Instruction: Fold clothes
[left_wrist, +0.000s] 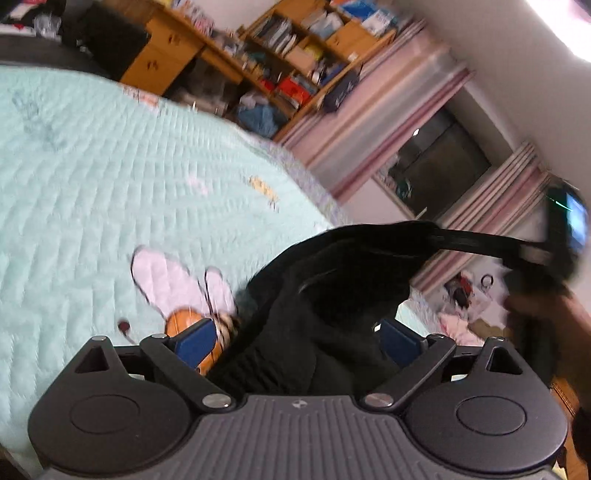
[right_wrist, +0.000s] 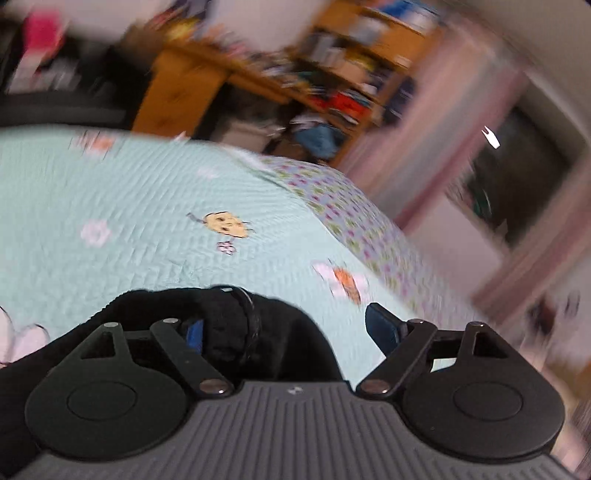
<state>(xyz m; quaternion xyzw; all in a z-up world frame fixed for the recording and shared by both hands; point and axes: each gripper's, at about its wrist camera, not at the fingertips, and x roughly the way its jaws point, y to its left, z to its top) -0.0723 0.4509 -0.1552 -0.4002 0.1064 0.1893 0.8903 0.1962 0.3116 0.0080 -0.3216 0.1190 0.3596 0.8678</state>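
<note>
A black garment (left_wrist: 332, 295) is bunched up over the mint-green quilted bedspread (left_wrist: 92, 184). My left gripper (left_wrist: 297, 338) is open wide, with the bulk of the cloth between its blue pads (left_wrist: 194, 341) but not pressed by both. A taut strand of the garment runs up and right to the right gripper (left_wrist: 539, 254), which a person's hand (left_wrist: 543, 306) holds. In the right wrist view, the right gripper (right_wrist: 288, 330) is open. The black garment (right_wrist: 240, 325), with a ribbed band, lies against its left pad (right_wrist: 195, 334). Its right pad (right_wrist: 384, 328) is bare over the bedspread (right_wrist: 129, 206).
Cartoon prints dot the quilt (right_wrist: 227, 225). The bed's right edge has a floral border (right_wrist: 351, 214). Beyond the bed stand cluttered wooden shelves (left_wrist: 295, 48), pink striped curtains (left_wrist: 369, 122) and a dark window (left_wrist: 439, 162). Loose items lie low on the right (left_wrist: 465, 295).
</note>
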